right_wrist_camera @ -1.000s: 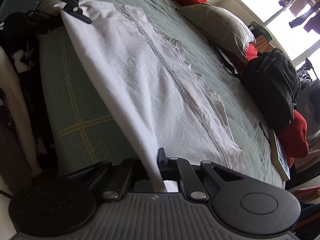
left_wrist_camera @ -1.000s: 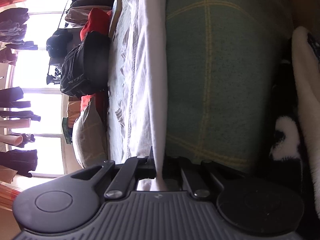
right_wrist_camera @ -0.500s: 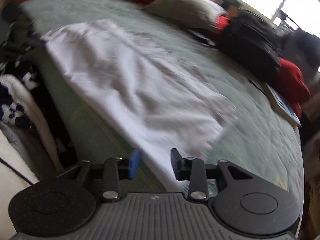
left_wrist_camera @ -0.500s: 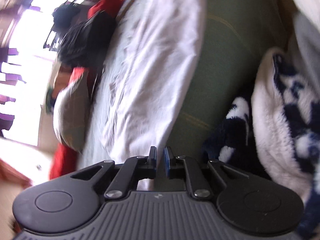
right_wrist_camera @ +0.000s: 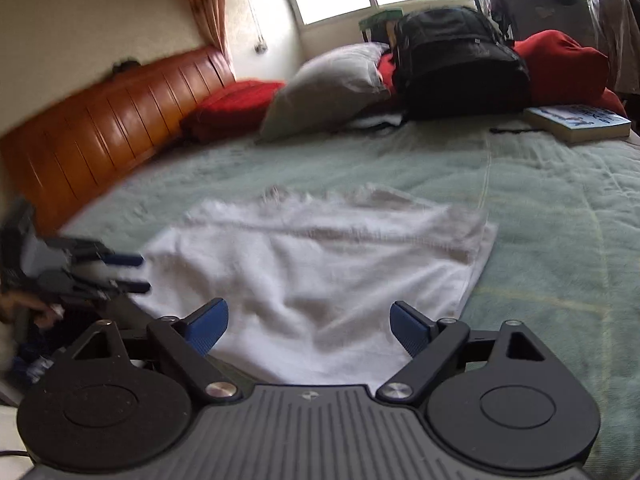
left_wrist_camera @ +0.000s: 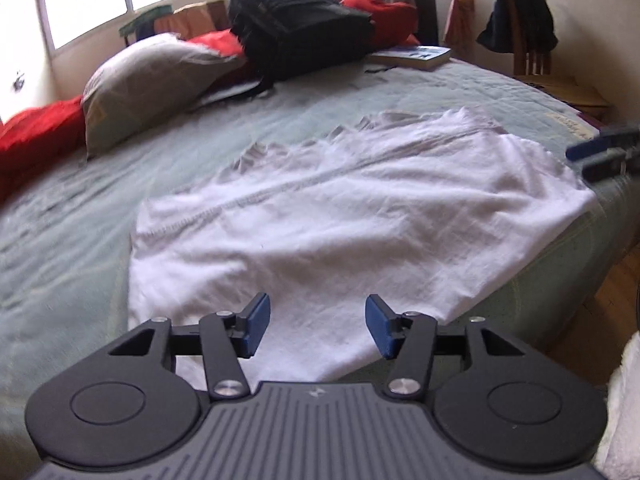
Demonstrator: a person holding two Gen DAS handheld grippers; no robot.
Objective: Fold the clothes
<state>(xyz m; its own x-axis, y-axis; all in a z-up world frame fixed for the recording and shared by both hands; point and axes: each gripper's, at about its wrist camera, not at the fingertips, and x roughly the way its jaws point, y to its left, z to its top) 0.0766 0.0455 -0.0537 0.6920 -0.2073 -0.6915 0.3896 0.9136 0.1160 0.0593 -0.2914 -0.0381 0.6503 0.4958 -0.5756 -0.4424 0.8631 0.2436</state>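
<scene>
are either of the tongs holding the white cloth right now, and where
Nothing is held. Both the left tongs and the right tongs have just been opening and are empty; the white cloth lies flat on the bed.

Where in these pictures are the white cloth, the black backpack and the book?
white cloth (left_wrist_camera: 340,216), left wrist view, the middle of its spread surface.
black backpack (right_wrist_camera: 456,64), right wrist view, its front panel.
book (right_wrist_camera: 580,120), right wrist view, its top cover.

Bed (left_wrist_camera: 60,216) with pale green quilted cover: white cloth (left_wrist_camera: 340,216) spread flat near the front edge and hanging slightly over it, grey pillow (left_wrist_camera: 148,80) and red cushions (right_wrist_camera: 236,108) by the headboard, black backpack (left_wrist_camera: 300,24) at the far side, book (left_wrist_camera: 416,54) beside it.
</scene>
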